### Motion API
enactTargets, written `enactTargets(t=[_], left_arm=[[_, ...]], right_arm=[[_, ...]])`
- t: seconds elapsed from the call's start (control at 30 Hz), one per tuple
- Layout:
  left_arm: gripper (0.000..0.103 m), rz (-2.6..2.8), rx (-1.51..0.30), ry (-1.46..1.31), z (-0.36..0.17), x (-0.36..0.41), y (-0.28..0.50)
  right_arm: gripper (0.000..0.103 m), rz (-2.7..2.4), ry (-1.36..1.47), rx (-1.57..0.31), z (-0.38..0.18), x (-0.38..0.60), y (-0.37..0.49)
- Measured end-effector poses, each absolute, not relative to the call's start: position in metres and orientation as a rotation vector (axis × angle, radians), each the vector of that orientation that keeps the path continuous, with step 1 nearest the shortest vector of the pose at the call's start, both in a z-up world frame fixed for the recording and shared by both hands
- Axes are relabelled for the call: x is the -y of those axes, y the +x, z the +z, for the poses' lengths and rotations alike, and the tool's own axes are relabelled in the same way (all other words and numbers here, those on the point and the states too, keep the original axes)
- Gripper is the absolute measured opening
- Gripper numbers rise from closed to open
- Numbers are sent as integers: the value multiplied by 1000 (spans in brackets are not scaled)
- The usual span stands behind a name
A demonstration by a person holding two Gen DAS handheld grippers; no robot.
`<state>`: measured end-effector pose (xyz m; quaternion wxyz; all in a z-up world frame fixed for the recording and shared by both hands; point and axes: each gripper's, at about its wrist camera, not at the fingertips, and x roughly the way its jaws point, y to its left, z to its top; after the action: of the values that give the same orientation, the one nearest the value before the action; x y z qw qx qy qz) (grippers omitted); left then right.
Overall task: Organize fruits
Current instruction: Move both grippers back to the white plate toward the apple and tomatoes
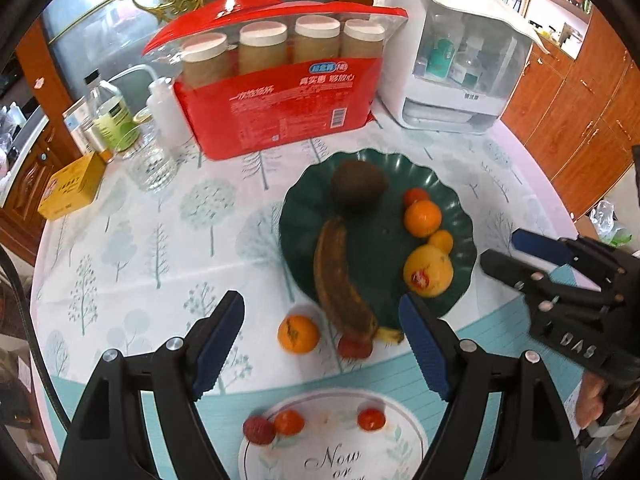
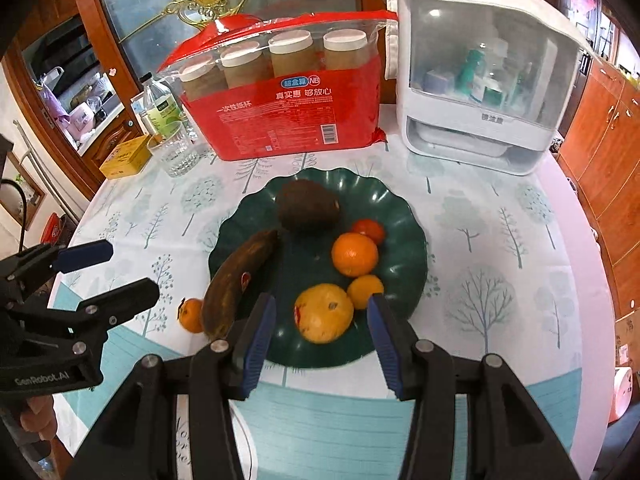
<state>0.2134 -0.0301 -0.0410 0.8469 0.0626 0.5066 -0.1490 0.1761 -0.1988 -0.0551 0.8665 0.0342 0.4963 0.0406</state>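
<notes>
A dark green plate [image 1: 460,216] [image 2: 404,216] holds a brown avocado-like fruit [image 1: 358,186] [image 2: 308,206], a browned banana [image 1: 340,280] [image 2: 236,280], an orange [image 1: 422,218] [image 2: 354,254], a small tomato [image 1: 415,196] [image 2: 370,230], a small yellow citrus [image 1: 441,241] [image 2: 365,290] and a large yellow fruit [image 1: 428,271] [image 2: 324,312]. A mandarin [image 1: 298,334] [image 2: 191,315] and a red fruit [image 1: 354,347] lie on the cloth beside the plate. My left gripper [image 1: 322,344] is open above them. My right gripper [image 2: 322,340] is open around the large yellow fruit.
A white saucer [image 1: 408,432] near me holds a lychee [image 1: 259,430] and two small tomatoes [image 1: 289,422]. Behind the plate stand a red bag of paper cups [image 1: 280,108], a white cabinet box [image 1: 452,60], a glass [image 1: 150,156], bottles [image 1: 114,114] and a yellow box [image 1: 72,188].
</notes>
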Motion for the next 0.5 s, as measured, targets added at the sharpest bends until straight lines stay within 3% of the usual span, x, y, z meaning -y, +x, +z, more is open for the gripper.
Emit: enactTargets(t=[0.5], left_arm=[[79, -272, -1033, 82, -25, 2, 163]], right_arm=[[48, 174, 78, -965, -19, 178, 122]])
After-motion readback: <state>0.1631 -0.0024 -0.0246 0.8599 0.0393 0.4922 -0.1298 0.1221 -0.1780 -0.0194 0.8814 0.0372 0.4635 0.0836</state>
